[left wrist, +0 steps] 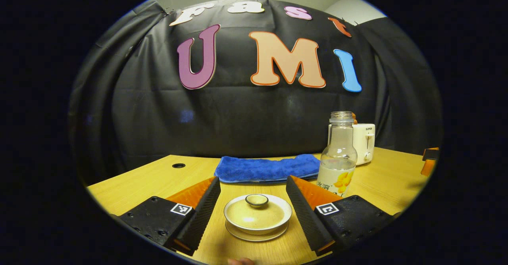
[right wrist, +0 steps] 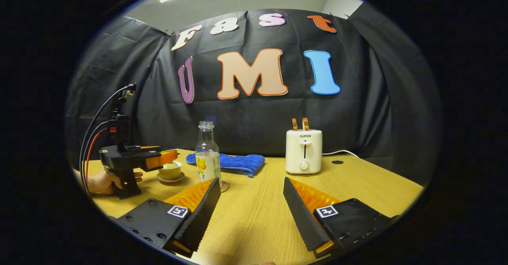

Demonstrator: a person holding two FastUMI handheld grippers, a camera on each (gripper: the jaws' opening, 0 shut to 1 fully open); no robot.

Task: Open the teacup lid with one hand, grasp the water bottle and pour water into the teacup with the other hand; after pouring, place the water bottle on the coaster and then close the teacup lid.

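Note:
A pale lidded teacup (left wrist: 257, 213) stands on its saucer on the wooden table. My left gripper (left wrist: 253, 179) is open, one finger on each side of the cup and neither touching it. The lid with its small round knob (left wrist: 256, 200) rests on the cup. A clear water bottle (left wrist: 339, 158) without a cap, about a third full, stands upright to the right of the cup. In the right gripper view my right gripper (right wrist: 251, 181) is open over bare table, with the bottle (right wrist: 207, 154) ahead on its left. Further left are the teacup (right wrist: 170, 171) and the left gripper (right wrist: 171, 157), held by a hand (right wrist: 104, 180).
A folded blue towel (left wrist: 268, 169) lies behind the cup. A white toaster (right wrist: 304, 150) stands at the back with its cord running right. A round disc (right wrist: 224, 186) shows at the bottle's foot. Cables (right wrist: 93, 134) rise from the left gripper. The table (right wrist: 357, 181) has a round hole (right wrist: 337, 162).

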